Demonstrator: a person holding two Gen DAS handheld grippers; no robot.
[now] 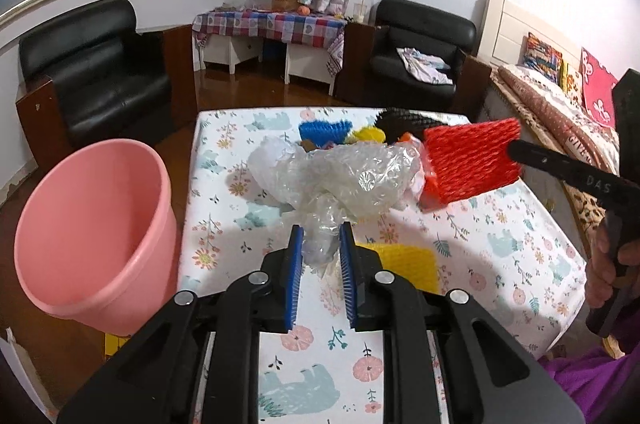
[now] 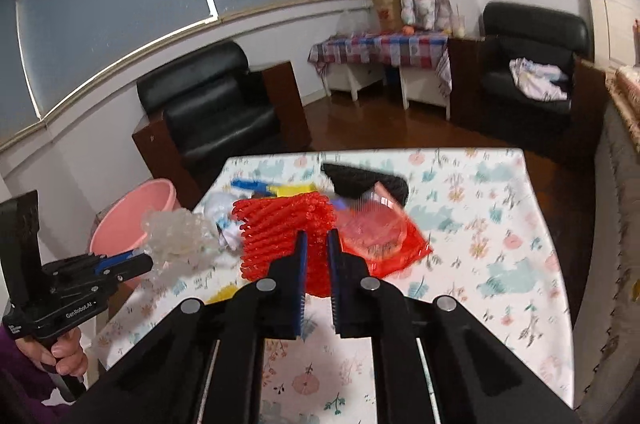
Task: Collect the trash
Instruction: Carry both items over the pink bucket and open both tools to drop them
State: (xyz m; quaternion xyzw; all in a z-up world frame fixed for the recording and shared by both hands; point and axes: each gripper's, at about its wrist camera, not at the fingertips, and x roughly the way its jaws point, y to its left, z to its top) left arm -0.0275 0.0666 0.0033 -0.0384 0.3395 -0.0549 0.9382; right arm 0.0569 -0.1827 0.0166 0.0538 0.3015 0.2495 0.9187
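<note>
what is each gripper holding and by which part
Left gripper: clear plastic wrap, by its near tail. Right gripper: red foam net, by its near edge.

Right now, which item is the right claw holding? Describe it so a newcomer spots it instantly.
Find the floral-cloth table beside the pink bucket. Above its trash pile, the right claw pinches a red foam mesh sleeve. It is the only bright red ribbed netting; the left claw's crumpled clear plastic is transparent.
</note>
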